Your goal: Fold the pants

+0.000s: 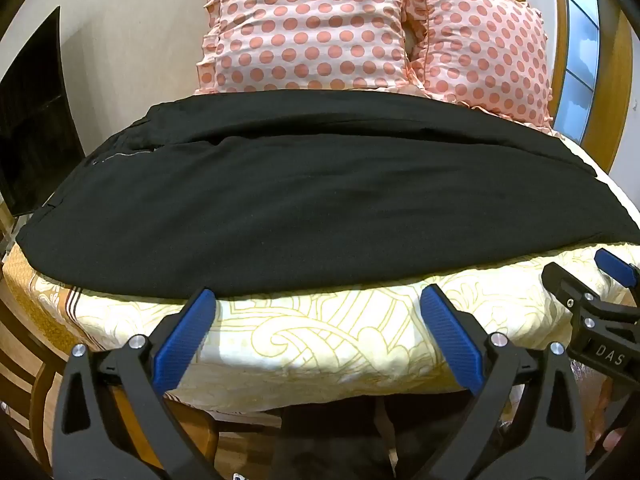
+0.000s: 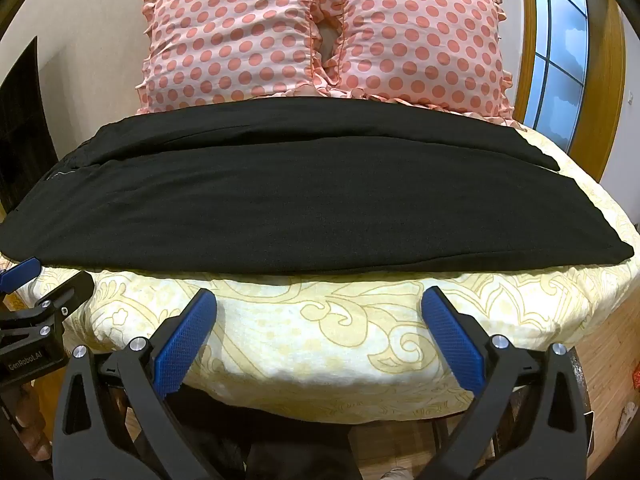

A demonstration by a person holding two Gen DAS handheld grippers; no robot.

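Note:
Black pants (image 1: 304,200) lie across the bed, folded lengthwise with one leg on the other, waist at the left and hems at the right; they also show in the right wrist view (image 2: 304,208). My left gripper (image 1: 318,300) is open and empty, hovering just short of the pants' near edge. My right gripper (image 2: 320,300) is open and empty, over the bedsheet in front of the pants. The right gripper shows at the right edge of the left wrist view (image 1: 600,304); the left gripper shows at the left edge of the right wrist view (image 2: 36,308).
The bed has a cream patterned sheet (image 1: 320,344) with its front edge just below my fingers. Two pink polka-dot pillows (image 2: 320,36) stand behind the pants. A dark screen (image 1: 32,128) stands left, a window (image 2: 560,60) right. Wooden floor lies below.

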